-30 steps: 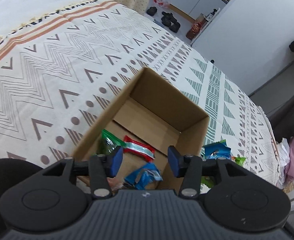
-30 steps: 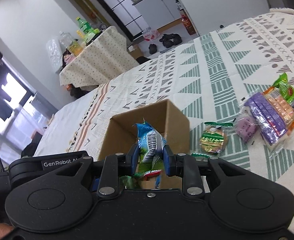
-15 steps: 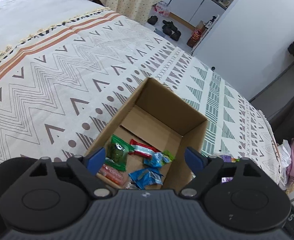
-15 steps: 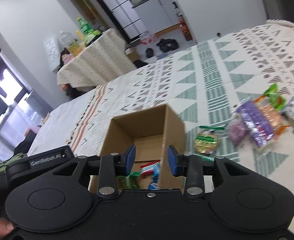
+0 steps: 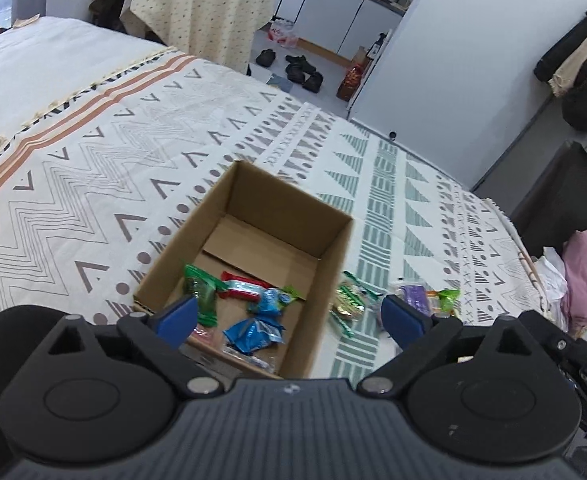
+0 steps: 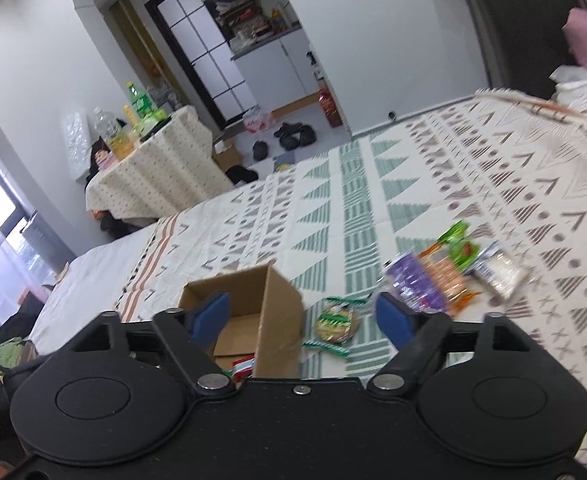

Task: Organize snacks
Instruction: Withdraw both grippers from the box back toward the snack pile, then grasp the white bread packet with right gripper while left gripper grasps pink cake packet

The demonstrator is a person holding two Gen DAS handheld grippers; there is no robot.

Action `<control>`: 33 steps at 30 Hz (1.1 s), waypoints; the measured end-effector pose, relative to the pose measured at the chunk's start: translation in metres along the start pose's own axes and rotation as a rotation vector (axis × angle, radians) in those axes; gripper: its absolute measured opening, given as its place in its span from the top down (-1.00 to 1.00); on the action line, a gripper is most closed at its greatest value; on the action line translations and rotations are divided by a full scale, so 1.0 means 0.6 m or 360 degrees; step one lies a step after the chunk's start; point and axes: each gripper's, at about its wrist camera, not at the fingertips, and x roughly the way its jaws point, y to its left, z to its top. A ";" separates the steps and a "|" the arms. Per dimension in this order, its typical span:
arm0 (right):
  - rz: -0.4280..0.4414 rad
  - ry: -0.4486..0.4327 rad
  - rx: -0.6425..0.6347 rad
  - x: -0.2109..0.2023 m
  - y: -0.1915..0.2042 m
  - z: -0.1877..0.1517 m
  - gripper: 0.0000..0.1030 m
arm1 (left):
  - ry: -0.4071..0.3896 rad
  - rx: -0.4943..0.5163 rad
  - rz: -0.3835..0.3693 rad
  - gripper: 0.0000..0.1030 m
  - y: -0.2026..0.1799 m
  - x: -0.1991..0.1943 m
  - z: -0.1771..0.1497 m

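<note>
An open cardboard box point(image 5: 333, 240) stands on the patterned bedspread and holds several snack packets: a green one point(image 5: 199, 290), a red one point(image 5: 243, 286) and blue ones point(image 5: 255, 334). My left gripper point(image 5: 289, 318) is open and empty above the box's near end. My right gripper point(image 6: 303, 318) is open and empty, raised to the right of the box point(image 6: 277, 312). A green biscuit packet point(image 6: 337, 322) lies beside the box. A purple packet point(image 6: 413, 284), an orange one point(image 6: 445, 276) and a white one point(image 6: 497, 270) lie further right.
The bedspread point(image 5: 93, 160) stretches left and behind the box. A covered side table point(image 6: 153, 168) with bottles stands beyond the bed. Shoes point(image 5: 301, 72) lie on the floor. A dark chair point(image 5: 561, 196) and pink cloth point(image 5: 581, 272) sit at the bed's right edge.
My right gripper let go of the blue packet into the box, opened wide and swung right. My left gripper opened wider and pulled back and up.
</note>
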 end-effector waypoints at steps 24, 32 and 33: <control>-0.0069 -0.0018 -0.0046 -0.062 -0.141 0.046 -1.00 | 0.0006 0.0142 -0.0052 -0.91 -0.108 -0.008 -0.045; -0.0078 0.0041 -0.0025 -0.036 -0.184 0.062 -0.97 | 0.0000 0.0167 -0.0047 -0.91 -0.146 0.030 -0.047; -0.0083 0.0049 -0.0025 -0.031 -0.189 0.063 -0.96 | 0.0000 0.0166 -0.0044 -0.90 -0.150 0.035 -0.048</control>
